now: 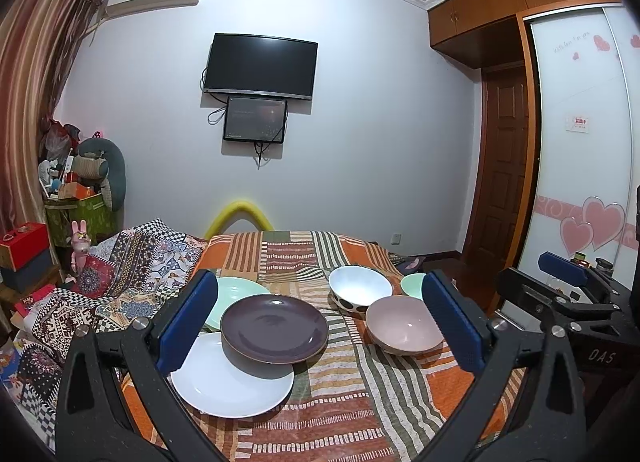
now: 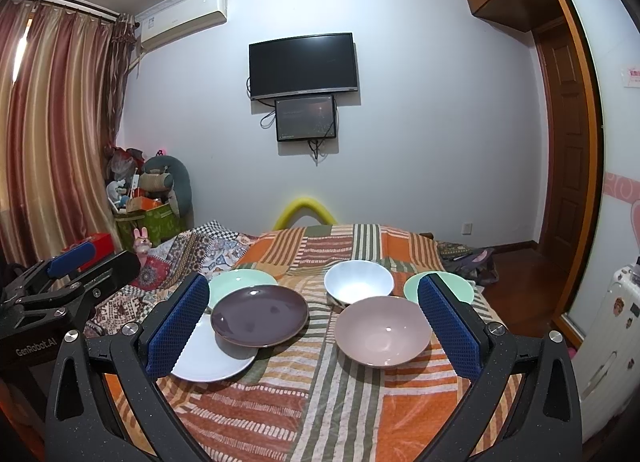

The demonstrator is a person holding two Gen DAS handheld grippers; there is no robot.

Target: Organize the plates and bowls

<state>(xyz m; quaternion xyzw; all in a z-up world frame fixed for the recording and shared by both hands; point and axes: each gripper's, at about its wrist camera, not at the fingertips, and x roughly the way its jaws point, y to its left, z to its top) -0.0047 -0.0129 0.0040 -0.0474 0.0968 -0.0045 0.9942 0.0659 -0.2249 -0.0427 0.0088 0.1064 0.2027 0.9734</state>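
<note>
Sorting has hardly begun, by the look of it. Three plates lie at the left of the patterned surface: the purple plate rests across the white plate and the green plate. Three bowls sit at the right: white bowl, pink bowl, green bowl, each separate, none nested. Both the left tool and the right tool hang released and empty above the near edge. Nothing blocks the reach; a quilt lies bunched to the left.
</note>
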